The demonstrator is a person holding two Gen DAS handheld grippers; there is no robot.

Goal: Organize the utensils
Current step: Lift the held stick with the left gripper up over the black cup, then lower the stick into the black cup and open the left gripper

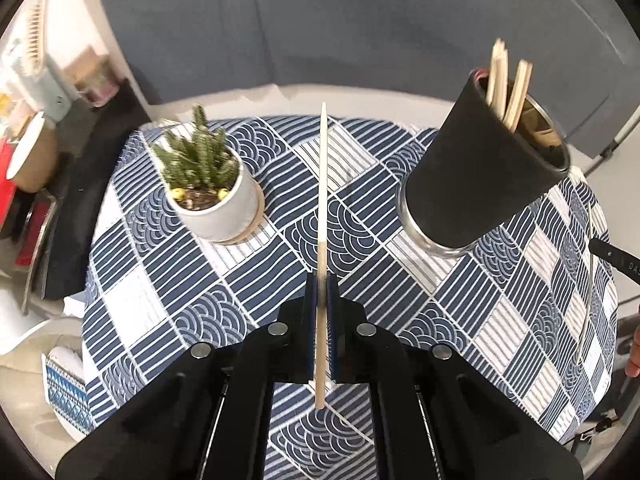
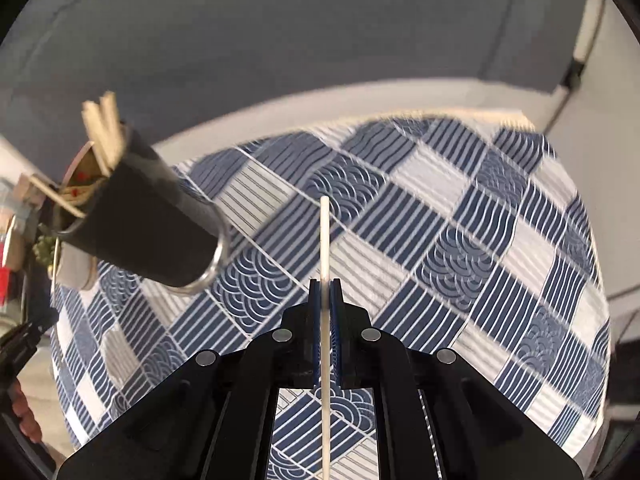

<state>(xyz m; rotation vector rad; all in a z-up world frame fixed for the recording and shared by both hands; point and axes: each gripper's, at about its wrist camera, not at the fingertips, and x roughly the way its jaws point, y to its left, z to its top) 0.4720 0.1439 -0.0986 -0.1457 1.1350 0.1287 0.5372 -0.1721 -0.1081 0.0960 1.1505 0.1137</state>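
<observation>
My left gripper [image 1: 321, 280] is shut on a wooden chopstick [image 1: 322, 184] that points forward above the table. A black cup with a steel base [image 1: 480, 176] stands to its front right and holds several wooden chopsticks [image 1: 508, 84]. My right gripper [image 2: 325, 282] is shut on a pale chopstick [image 2: 324, 236], also held above the table. In the right wrist view the black cup [image 2: 152, 216] is to the front left, with chopsticks [image 2: 102, 128] sticking out of it.
A potted cactus in a white pot [image 1: 212, 188] stands at the left of the blue-and-white patterned tablecloth [image 1: 520, 280]. Cluttered shelves and boxes [image 1: 44, 92] are off the table's left edge. A grey sofa [image 1: 320, 20] is behind the table.
</observation>
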